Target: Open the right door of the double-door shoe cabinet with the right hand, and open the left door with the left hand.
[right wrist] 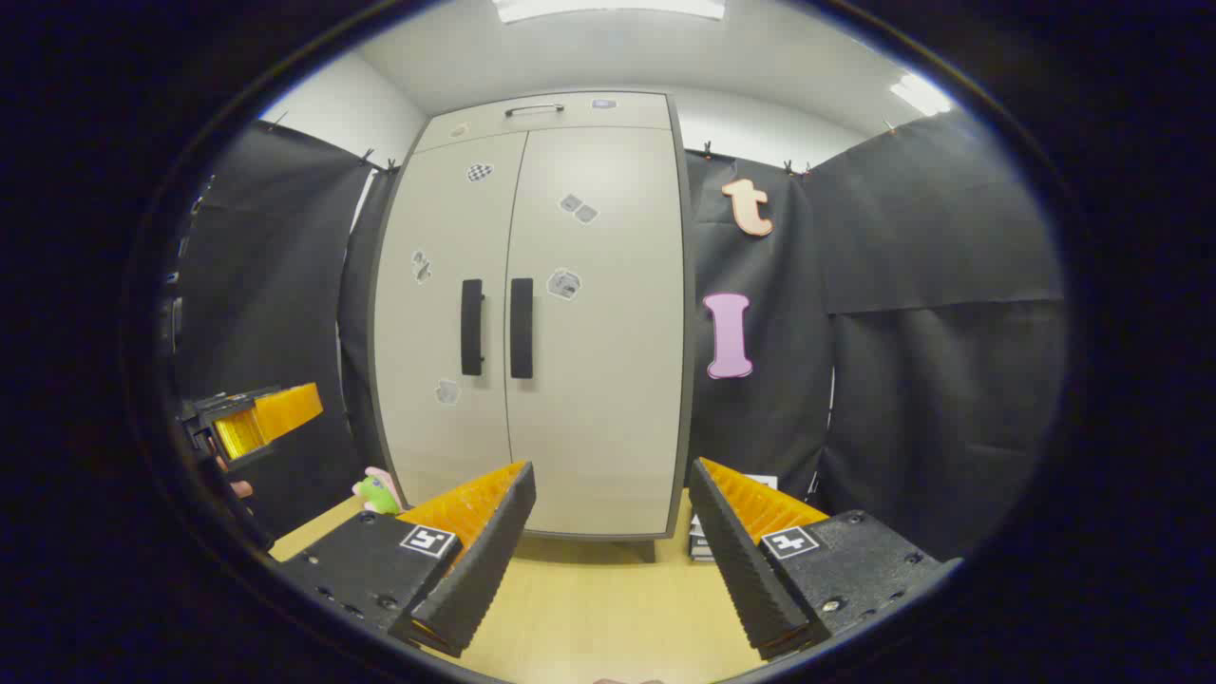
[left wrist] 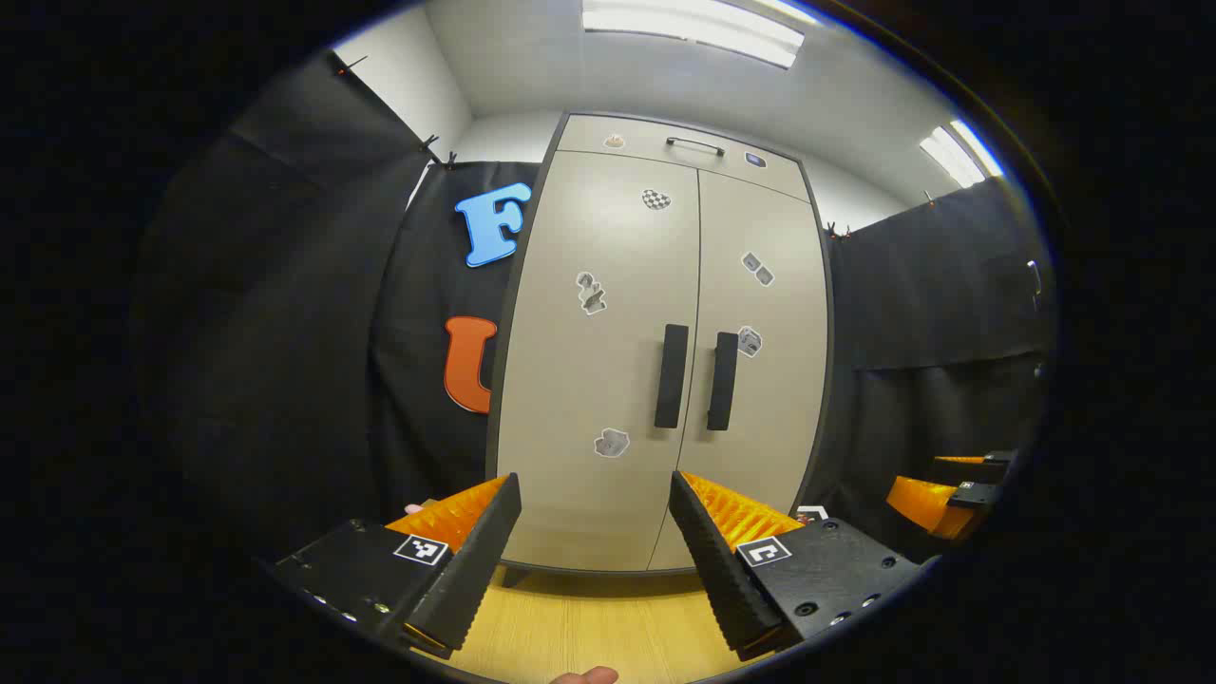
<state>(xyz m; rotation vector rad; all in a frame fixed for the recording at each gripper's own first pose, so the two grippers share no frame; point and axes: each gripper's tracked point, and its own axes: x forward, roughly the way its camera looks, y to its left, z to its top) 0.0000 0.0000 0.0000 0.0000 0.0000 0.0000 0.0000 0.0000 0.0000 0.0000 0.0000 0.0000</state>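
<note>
Now | shoe cabinet [left wrist: 608,380] doors closed, ahead | left claw [left wrist: 596,532] wide | right claw [right wrist: 613,522] wide

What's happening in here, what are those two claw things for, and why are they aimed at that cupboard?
A person holds a two-finger gripper in each hand, facing a shoe cabinet whose two doors are both shut. The left gripper and the right gripper have their jaws spread wide and grip nothing. Neither has reached the handles: the right door handle and the left door handle stand untouched side by side at the middle. The job, opening each door with its own hand, has not yet begun.
</note>
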